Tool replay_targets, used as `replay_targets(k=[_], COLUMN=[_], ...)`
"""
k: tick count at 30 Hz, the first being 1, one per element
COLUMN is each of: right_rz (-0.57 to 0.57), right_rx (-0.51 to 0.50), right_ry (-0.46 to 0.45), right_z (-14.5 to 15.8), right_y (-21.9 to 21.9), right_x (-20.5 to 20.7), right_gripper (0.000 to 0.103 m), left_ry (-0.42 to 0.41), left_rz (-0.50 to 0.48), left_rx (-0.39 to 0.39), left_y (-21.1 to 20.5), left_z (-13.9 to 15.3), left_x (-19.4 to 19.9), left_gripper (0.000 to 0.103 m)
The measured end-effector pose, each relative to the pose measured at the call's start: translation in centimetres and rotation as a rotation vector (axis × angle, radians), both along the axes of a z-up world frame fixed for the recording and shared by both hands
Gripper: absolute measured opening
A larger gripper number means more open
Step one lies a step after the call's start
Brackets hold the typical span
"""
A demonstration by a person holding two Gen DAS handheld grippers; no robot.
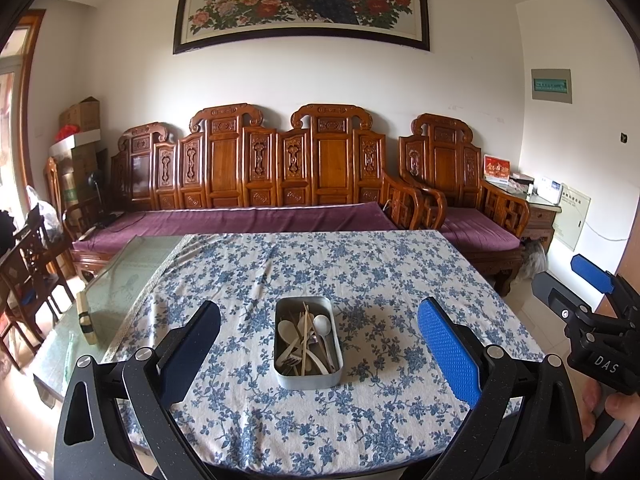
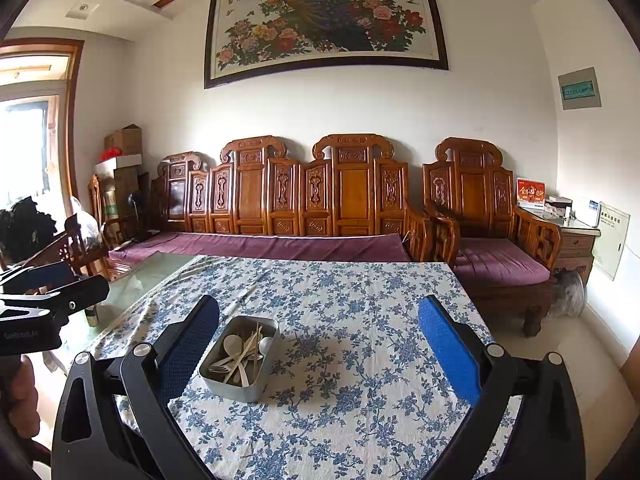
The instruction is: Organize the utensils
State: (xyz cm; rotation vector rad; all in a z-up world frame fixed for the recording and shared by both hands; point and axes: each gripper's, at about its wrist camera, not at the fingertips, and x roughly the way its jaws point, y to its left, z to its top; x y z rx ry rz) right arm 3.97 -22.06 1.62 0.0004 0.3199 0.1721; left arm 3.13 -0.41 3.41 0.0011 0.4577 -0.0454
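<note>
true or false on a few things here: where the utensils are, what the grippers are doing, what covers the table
1. The utensils lie loose in a metal tin. True.
2. The left gripper is shut on a spoon. False: its fingers stand wide apart and hold nothing.
3. The tin stands on a blue floral tablecloth. True.
4. The right gripper is touching the tin. False: it is open, above the cloth, and the tin sits toward its left finger without visible contact.
5. The cloth covers the whole table. False: bare glass tabletop shows at the left.
</note>
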Motion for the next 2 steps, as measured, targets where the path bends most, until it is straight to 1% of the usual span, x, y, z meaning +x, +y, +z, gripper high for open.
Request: replay_targets(k=[2], right_rz=[0.0], right_rx=[0.0], right_ry=[0.0], right_z=[0.02], right_y=[0.01], right_x=[-0.04], right_gripper=[0.1], left_ry=[-0.001], left_rz=[-0.001], left_rx=[-0.001], left_y=[0.01], left_z=[0.03], left_x=[-0.02], left_gripper=[0.095])
